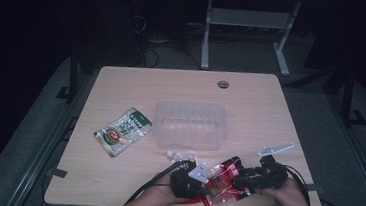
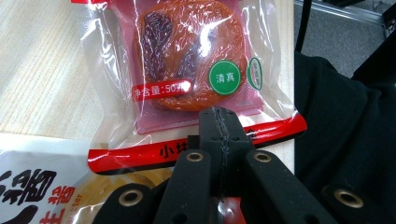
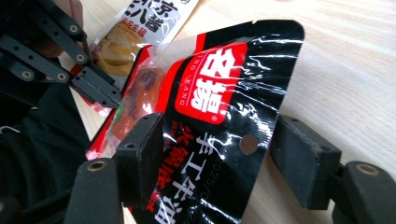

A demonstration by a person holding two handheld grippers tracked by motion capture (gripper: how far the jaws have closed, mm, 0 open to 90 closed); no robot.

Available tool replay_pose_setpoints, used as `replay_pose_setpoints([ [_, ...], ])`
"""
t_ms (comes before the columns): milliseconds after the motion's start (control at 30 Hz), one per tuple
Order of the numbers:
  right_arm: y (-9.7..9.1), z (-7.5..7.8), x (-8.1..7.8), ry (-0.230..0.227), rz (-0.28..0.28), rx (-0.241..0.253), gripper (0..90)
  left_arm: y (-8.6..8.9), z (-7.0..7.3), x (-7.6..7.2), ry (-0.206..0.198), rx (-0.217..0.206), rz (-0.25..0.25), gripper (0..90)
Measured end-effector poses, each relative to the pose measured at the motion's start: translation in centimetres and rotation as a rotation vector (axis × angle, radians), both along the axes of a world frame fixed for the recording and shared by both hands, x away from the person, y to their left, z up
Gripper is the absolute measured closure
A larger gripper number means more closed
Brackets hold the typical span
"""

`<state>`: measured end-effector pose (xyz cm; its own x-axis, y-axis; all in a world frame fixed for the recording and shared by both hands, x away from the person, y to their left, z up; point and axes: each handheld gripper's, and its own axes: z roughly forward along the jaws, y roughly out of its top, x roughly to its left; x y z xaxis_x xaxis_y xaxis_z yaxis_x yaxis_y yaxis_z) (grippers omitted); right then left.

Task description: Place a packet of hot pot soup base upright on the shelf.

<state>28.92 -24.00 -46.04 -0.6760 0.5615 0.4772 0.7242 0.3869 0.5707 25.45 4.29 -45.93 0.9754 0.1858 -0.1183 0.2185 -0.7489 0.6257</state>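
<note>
Item in hand: red snack packet (image 1: 221,184) at the table's (image 1: 122,85) near edge, my left gripper (image 2: 219,126) clamped shut on its red bottom seam, my right gripper (image 3: 217,154) standing open around its black header end, pads not pressing; clear plastic tub (image 1: 189,124) just beyond.

We see the tub (image 1: 189,124) at frame centre on the tabletop (image 1: 251,104), sauce packet (image 1: 123,131) left of it. Snack pouch (image 1: 222,183) lies at lower centre near the front edge, between left gripper (image 1: 207,187) and right gripper (image 1: 238,180), below the tub.
</note>
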Motion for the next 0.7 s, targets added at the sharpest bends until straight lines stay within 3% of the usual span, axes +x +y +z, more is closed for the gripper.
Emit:
replay_pose_setpoints([
  [167,0.1,-0.1,0.1,0.015,0.024,0.012,40.4,0.0,0.0,0.0,-0.001,-0.002,0.004,90.0],
  [367,-0.6,0.9,-0.2,-0.025,0.023,0.062,61.2,0.0,0.0,0.0,-0.004,-0.005,0.005,90.0],
  [700,-1.0,1.9,-0.7,-0.035,0.058,0.139,82.6,0.0,0.0,-0.1,-0.005,-0.007,0.011,90.0],
])
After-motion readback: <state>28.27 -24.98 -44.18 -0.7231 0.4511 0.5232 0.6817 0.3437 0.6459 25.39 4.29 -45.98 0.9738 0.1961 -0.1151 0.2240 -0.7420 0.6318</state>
